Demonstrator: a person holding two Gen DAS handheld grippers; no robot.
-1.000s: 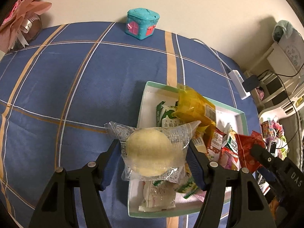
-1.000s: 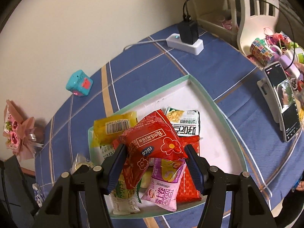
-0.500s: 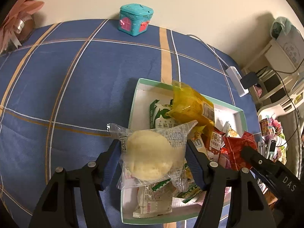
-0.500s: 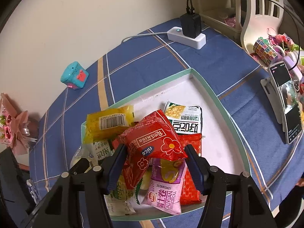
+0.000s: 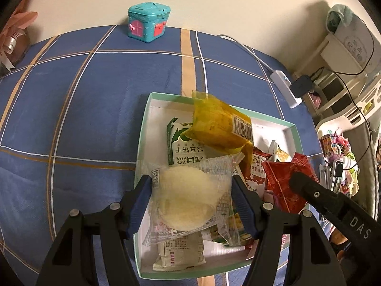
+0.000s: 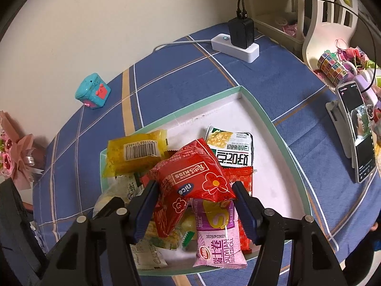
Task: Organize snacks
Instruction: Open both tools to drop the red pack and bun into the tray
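Your left gripper (image 5: 191, 196) pinches the clear-wrapped round cake (image 5: 188, 197) between both blue pads, and the cake hangs just above the near left corner of the green-rimmed box (image 5: 142, 128). Ahead of those fingers, inside the box, lie a green-and-white packet (image 5: 184, 143) and a yellow packet (image 5: 219, 124); a pale packet (image 5: 181, 253) sits beneath the cake. To finish this step well, lower the cake over bare floor rather than onto the heap, then part the fingers squarely so the wrapper does not drag. Your right gripper (image 6: 195, 202) has the red Rose Kiss packet (image 6: 190, 183) between its pads; the jaws have just been opening a little, though both pads appear to touch the wrapper. Below it lies a pink Swiss roll packet (image 6: 216, 240), and ahead of it a green corn-print packet (image 6: 229, 147). Bare white floor shows to the right of these fingers, a better landing. The box's near wall is partly hidden behind both grippers, and the lowest packets in the heap cannot be identified.
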